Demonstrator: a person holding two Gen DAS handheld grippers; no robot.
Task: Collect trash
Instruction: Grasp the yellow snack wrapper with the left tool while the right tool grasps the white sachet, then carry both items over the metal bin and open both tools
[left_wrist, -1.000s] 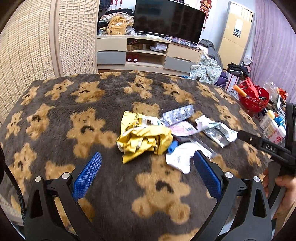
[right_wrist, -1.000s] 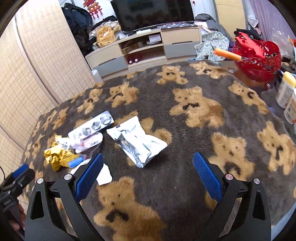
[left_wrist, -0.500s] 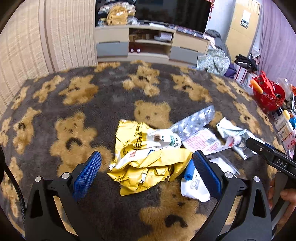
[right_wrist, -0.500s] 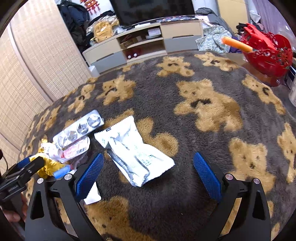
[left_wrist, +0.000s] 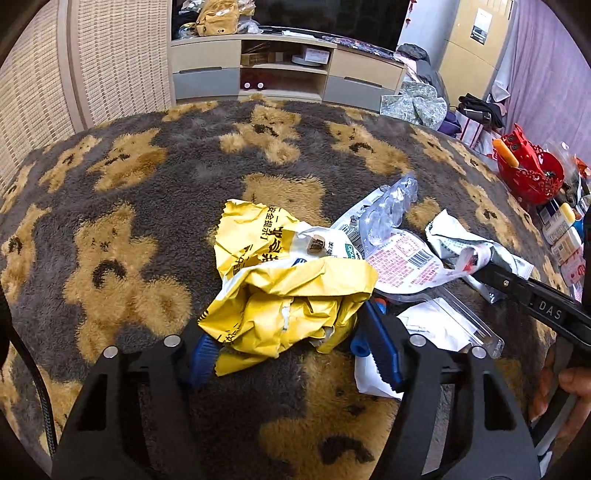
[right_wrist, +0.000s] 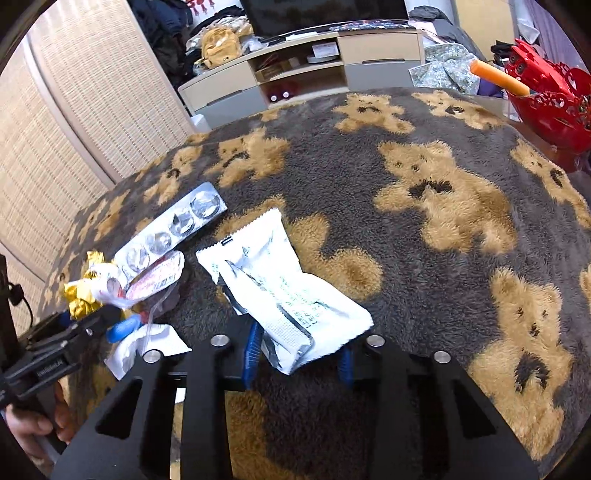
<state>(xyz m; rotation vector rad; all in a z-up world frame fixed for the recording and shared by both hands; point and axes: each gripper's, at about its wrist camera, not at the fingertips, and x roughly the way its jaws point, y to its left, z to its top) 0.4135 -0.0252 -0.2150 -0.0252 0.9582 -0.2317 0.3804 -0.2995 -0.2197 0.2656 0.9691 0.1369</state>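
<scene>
A crumpled yellow wrapper (left_wrist: 288, 288) lies on the bear-patterned blanket (left_wrist: 147, 184). My left gripper (left_wrist: 288, 343) is closing, and its blue pads press on the wrapper's near end from both sides. To its right lie a clear blister pack (left_wrist: 388, 214), a pink-labelled packet (left_wrist: 410, 266) and a blue-capped tube (left_wrist: 360, 347) on white paper. In the right wrist view a white foil pouch (right_wrist: 280, 291) lies flat. My right gripper (right_wrist: 299, 354) is closing, with its pads against the pouch's near end.
A red basket (right_wrist: 554, 110) with an orange handle and several bottles (left_wrist: 561, 229) stand at the blanket's right edge. Beyond the far edge stands a TV cabinet (left_wrist: 284, 74), with a woven screen (left_wrist: 110, 55) at the left. A hand (right_wrist: 33, 424) holds the left gripper.
Both grippers came down and forward onto the trash. Their jaws went from wide apart to pressing, the left on the yellow wrapper, the right on the white pouch.
</scene>
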